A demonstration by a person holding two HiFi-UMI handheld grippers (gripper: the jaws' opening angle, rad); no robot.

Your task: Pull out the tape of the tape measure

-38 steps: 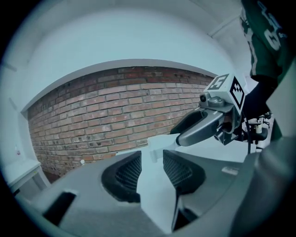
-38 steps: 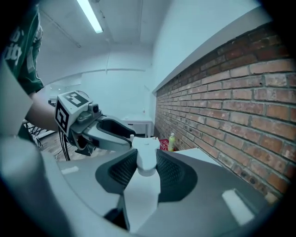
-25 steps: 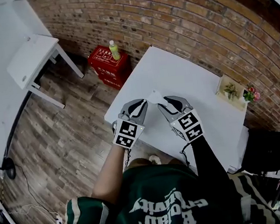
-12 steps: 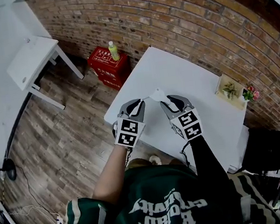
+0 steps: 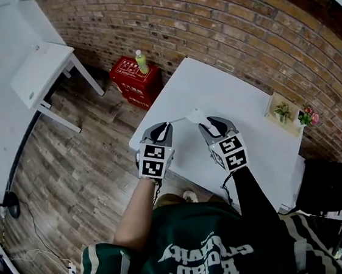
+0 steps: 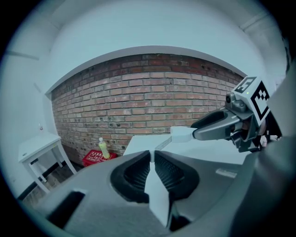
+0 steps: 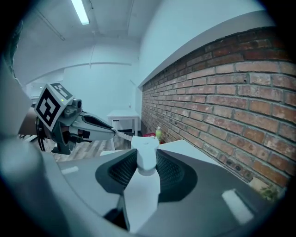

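Observation:
A small white tape measure [image 5: 197, 115] hangs over the white table [image 5: 227, 87] near its front left corner. My right gripper [image 5: 207, 123] is shut on its case, which fills the gap between the pads in the right gripper view [image 7: 145, 149]. A thin tape [image 5: 180, 120] runs left from the case to my left gripper [image 5: 168, 126], which is shut on the tape's end. In the left gripper view the tape [image 6: 162, 144] rises from the shut jaws to the case [image 6: 181, 134].
A green bottle [image 5: 141, 62] stands on a red crate [image 5: 132, 77] on the floor beyond the table's left side. A small white side table [image 5: 39, 71] stands further left. A flower picture [image 5: 282, 113] lies at the table's right edge, by the brick wall.
The left gripper has moved left, away from the right one, and a longer stretch of tape now shows between them. The right gripper has held the case nearly still.

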